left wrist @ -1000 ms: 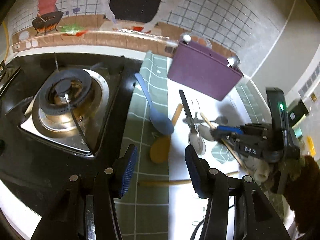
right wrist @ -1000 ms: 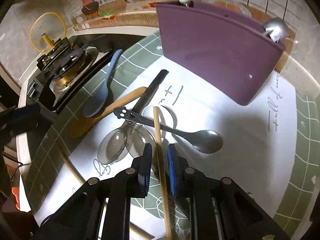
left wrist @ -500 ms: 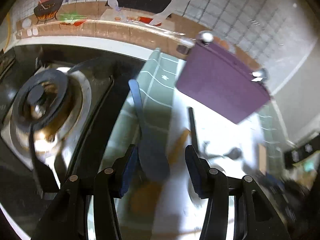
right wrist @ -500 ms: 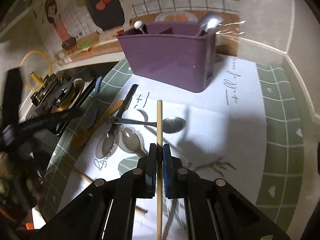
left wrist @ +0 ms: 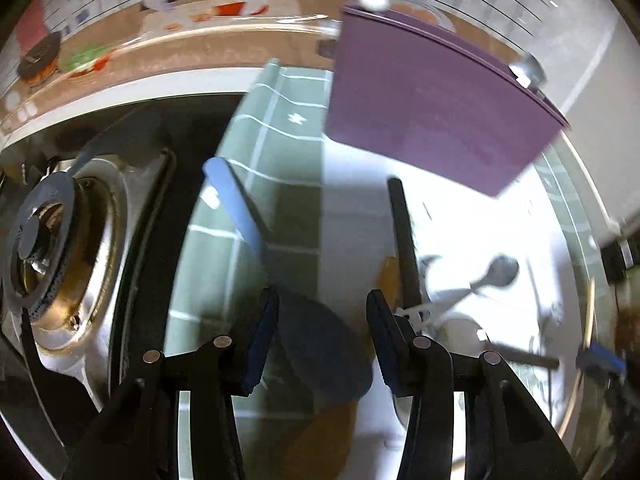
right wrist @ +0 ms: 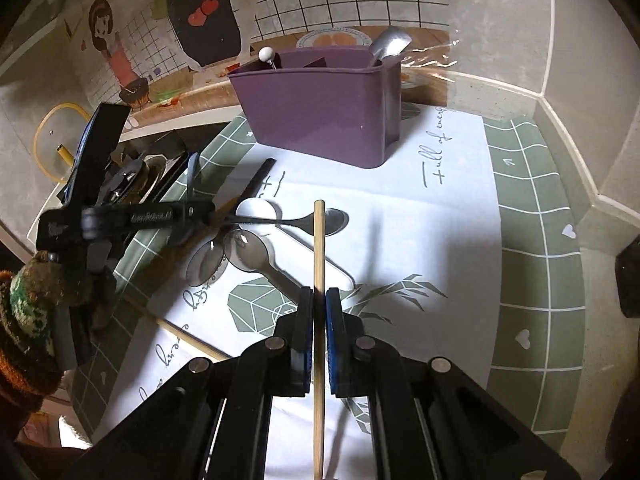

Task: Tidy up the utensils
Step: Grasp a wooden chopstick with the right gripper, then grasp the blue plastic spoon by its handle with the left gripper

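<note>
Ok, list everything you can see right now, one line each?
caddy: 1, purple, back of mat; white-knobbed piece and a metal spoon stick out of it
chopstick: 1, wood, in right gripper
second chopstick: 1, wood, on mat, front left
blue spoon: 1, on mat beside stove
wooden spoon: 1, tan, mostly hidden
metal spoons: about three, silver, mid-mat pile
black handle: 1, in pile
mat: 1, green-white
stove: 1, left
pot lid: 1, yellow rim, far left
left gripper: open over blue spoon's bowl
right gripper: shut on chopstick
</note>
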Tool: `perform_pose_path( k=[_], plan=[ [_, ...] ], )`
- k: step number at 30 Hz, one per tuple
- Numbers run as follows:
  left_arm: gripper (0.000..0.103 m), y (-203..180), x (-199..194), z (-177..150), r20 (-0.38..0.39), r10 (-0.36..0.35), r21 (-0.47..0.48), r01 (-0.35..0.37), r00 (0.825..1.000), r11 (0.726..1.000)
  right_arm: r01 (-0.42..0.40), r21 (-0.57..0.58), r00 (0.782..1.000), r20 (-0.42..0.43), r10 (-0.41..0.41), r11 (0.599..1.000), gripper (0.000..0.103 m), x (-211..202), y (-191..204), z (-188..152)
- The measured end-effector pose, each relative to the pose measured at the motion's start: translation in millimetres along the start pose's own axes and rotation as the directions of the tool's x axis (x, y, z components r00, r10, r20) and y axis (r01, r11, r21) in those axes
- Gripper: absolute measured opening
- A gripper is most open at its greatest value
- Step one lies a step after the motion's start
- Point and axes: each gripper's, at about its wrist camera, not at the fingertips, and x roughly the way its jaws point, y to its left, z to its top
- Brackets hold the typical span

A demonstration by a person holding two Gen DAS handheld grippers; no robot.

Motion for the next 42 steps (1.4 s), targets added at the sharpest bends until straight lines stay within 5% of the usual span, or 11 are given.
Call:
perform_pose_path(
  k=[11, 14, 24, 30, 35, 38, 42],
  plan=[
    [0.047, -20.1, -28.9, -52.0, -0.104, -0.136, 0.085, 0.145, 0.985, 0.986, -0.016, 0.032, 1.0, 0.012, 0.015, 0.999, 0.006, 0.0, -9.1, 1.2],
    [0.047, -14.3, -37.9, -55.3, -0.082, -0.137, 0.067, 0.143, 0.987, 0.987, -0.019, 0.039, 1.0, 0.013, 0.019, 0.999, 0.006, 2.9, -10.6, 1.7],
    [0.047, 24.9, -53.8, -28.0, 0.047, -0.087, -0.14, 0.093, 0.995, 0.986, -0.028, 0.077, 0.999, 0.042, 0.024, 0.997, 0.006, -0.9, -22.1, -1.1],
    [0.047, 38.2, -42.7, -18.7, 0.034, -0.101, -0.235, 0.106, 0.994, 0.966, -0.024, 0.071, 0.998, 0.055, 0.02, 0.997, 0.006, -4.1, -21.1, -2.4],
    [0.046, 30.7, -17.2, 1.0, -0.004, -0.016, -0.25, 0.015, 1.0, 0.968, -0.025, 0.069, 0.999, 0.05, 0.021, 0.997, 0.006, -3.1, -18.1, -3.0],
    [0.03, 29.0, -1.2, 13.3, -0.046, 0.07, -0.26, -0.08, 0.996, 0.962, -0.023, 0.068, 0.998, 0.052, 0.019, 0.997, 0.006, -3.9, -15.5, -4.1],
    [0.028, 21.5, 7.5, 23.7, -0.06, 0.129, -0.242, -0.139, 0.99, 0.96, -0.014, 0.064, 0.998, 0.064, 0.01, 0.998, 0.006, -8.2, -12.9, -6.6]
  ],
)
